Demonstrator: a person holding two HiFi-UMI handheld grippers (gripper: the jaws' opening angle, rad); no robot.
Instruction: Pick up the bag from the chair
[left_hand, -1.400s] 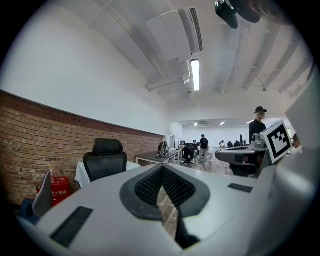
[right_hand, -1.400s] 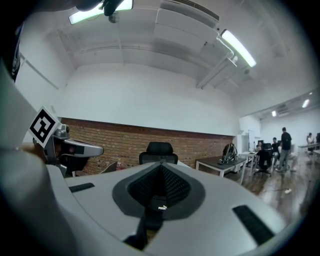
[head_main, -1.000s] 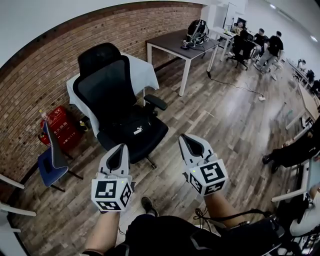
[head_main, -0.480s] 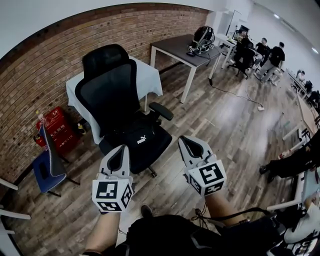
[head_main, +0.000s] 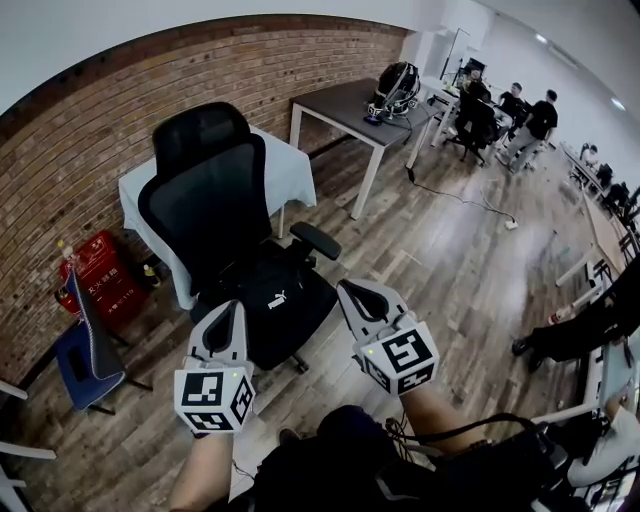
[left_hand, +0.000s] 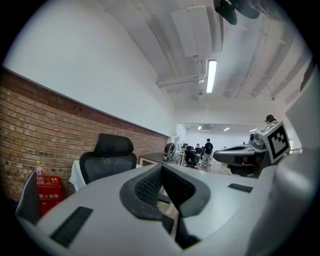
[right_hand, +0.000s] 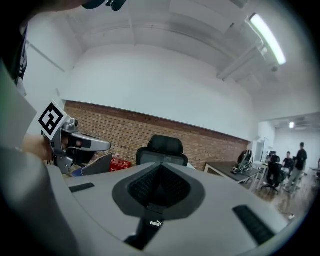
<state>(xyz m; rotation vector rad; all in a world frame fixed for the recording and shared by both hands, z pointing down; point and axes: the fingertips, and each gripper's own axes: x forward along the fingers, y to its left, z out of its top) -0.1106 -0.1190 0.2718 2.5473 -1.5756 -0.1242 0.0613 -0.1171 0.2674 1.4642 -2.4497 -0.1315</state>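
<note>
The black mesh office chair (head_main: 205, 195) stands in front of the brick wall. The black bag (head_main: 272, 300), marked with a white logo, lies slumped on the chair's seat against the foot of the backrest. It looks like soft fabric, so it will probably sag and fold when lifted. It seems of modest weight, and the cloth is unlikely to slip. A strap or top handle would be the best hold, but none can be made out. Failing that, a bunched fold near its upper edge would serve. The left claw (head_main: 230, 308) and right claw (head_main: 348, 292) hover near the chair, short of the bag, each with jaws pressed together on nothing. There is one office chair, one small blue chair (head_main: 88, 340), one bag and two claws.
</note>
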